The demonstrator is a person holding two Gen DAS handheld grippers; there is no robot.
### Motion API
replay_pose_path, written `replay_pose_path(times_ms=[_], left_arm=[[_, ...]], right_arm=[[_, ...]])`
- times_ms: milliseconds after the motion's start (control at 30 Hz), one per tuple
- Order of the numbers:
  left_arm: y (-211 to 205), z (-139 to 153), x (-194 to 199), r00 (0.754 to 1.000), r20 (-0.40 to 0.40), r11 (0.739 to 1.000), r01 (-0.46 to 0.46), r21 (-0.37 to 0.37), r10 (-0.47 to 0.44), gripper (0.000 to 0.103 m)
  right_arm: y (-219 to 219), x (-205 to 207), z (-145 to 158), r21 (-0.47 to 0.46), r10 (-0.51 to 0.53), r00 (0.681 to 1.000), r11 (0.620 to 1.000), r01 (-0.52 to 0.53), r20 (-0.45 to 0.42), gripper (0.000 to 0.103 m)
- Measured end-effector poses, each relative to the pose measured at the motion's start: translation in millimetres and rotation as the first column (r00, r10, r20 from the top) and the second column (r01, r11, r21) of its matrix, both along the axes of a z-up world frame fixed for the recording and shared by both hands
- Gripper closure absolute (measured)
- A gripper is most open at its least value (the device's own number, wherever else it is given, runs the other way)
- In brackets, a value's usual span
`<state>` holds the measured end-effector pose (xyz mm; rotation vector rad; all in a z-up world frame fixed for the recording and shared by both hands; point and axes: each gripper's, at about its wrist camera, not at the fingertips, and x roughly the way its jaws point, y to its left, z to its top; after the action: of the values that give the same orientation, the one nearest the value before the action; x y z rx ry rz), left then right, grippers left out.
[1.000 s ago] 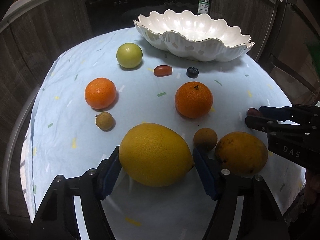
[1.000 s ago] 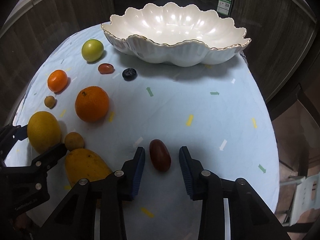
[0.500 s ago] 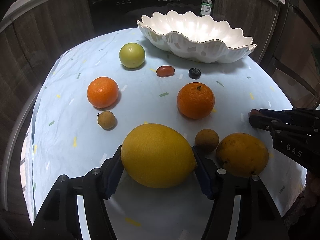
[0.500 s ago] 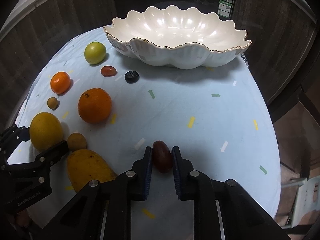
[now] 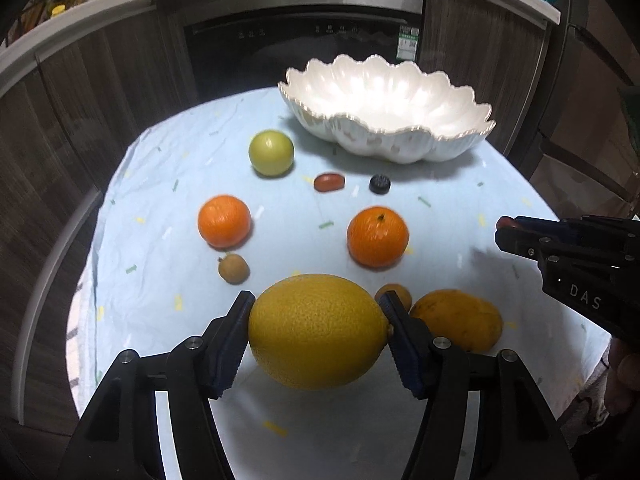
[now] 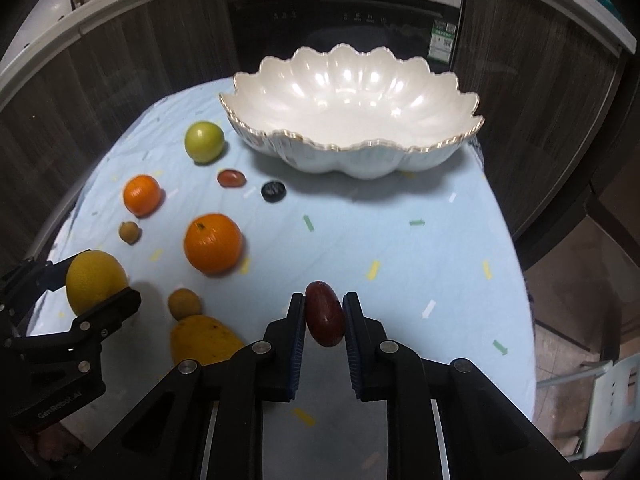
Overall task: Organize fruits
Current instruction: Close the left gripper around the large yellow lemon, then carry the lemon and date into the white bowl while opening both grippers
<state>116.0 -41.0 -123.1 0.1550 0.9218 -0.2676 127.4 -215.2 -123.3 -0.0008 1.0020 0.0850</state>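
My left gripper (image 5: pixel 316 312) is shut on a large yellow lemon (image 5: pixel 316 330) and holds it above the cloth; the lemon also shows in the right wrist view (image 6: pixel 94 280). My right gripper (image 6: pixel 323 306) is shut on a dark red oval fruit (image 6: pixel 325 314), lifted off the table. The white scalloped bowl (image 6: pixel 360 152) stands empty at the far side. Two oranges (image 5: pixel 378 236) (image 5: pixel 224 221), a green fruit (image 5: pixel 271 153), a small red tomato (image 5: pixel 329 182), a blueberry (image 5: pixel 380 183), two small brown fruits (image 5: pixel 234 268) and a yellow mango (image 5: pixel 460 318) lie on the cloth.
The round table wears a light blue cloth (image 6: pixel 380 240). A dark oven front (image 5: pixel 304 44) and wooden cabinets stand behind it. The table edge drops off at right, with a white chair (image 6: pixel 612 392) beyond.
Both grippers have shut on their fruits and lifted them: the left on the lemon, the right on the dark red fruit. Both views have risen and tilted towards the bowl.
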Motion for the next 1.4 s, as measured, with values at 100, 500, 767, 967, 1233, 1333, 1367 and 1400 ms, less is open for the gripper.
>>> replay_pose_path(times_ms=[100,500,767,967,1233,1333,1367,1400], left_arm=[[0.0,9.5,-3.0,1.0,0.017,1.0,0.003,-0.003,-0.003,0.04],[-9.8,50.8,-1.3,0.994,0.104,1.0,0.026,-0.008,-0.025,0.04],[-27.2,72.4,22.8,0.987,0.15,0.998,0.057,-0.013,-0.055,0.04],[-41.7,82.3,47.9,0.984,0.159,0.995,0.09,-0.037,-0.083,0.04],[-59.3,85.4,86.7,0.98,0.167,0.992,0.119,-0.051,-0.109,0.04],[-64.6,83.1,101.3,0.979,0.171,0.99,0.126,-0.057,-0.114,0.04],[-65.7,82.2,105.9,0.979,0.169,0.99,0.129,-0.064,-0.116,0.04],[-67.1,81.0,110.7,0.979,0.168,0.989,0.131,-0.07,-0.118,0.04]], right_arm=[[-0.4,-1.7,10.9,0.007,-0.003,1.0,1.0,0.003,0.025,0.083],[-7.8,0.0,49.6,0.022,-0.013,0.994,1.0,0.01,0.109,0.083],[-22.4,15.9,69.0,0.025,-0.034,0.986,0.999,0.03,0.161,0.083],[-35.2,32.6,78.6,0.033,-0.052,0.981,0.998,0.046,0.186,0.083],[-50.8,62.0,78.7,0.046,-0.07,0.977,0.997,0.062,0.199,0.083],[-56.6,76.0,76.2,0.048,-0.075,0.977,0.997,0.067,0.199,0.083],[-58.7,80.2,75.4,0.046,-0.076,0.977,0.997,0.069,0.199,0.083],[-60.4,84.0,74.2,0.045,-0.078,0.977,0.996,0.071,0.199,0.083]])
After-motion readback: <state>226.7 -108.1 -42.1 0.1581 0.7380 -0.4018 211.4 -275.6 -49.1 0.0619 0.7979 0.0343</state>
